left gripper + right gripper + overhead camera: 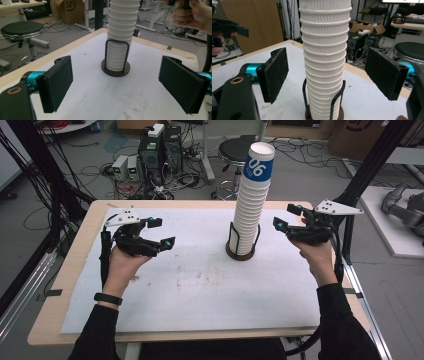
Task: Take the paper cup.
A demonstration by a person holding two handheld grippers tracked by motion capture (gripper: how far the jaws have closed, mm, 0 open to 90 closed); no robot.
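A tall stack of white ribbed paper cups (251, 210) stands upright in a dark wire holder with a round brown base (241, 253) at the table's far middle; the top cup bears a blue band. My left gripper (162, 232) hovers open to the left of the stack, well apart from it. In the left gripper view the cups (120, 37) stand ahead between its wide black pads (58, 82). My right gripper (286, 217) is open just right of the stack. In the right gripper view the cups (324, 50) rise close ahead, and neither pad (384, 72) touches them.
A white mat (200, 285) covers the wooden table (75, 270). Beyond the far edge stand a black stool (235, 149), computer boxes (160, 150) and loose cables on the floor. Black frame posts (367, 167) rise at the right.
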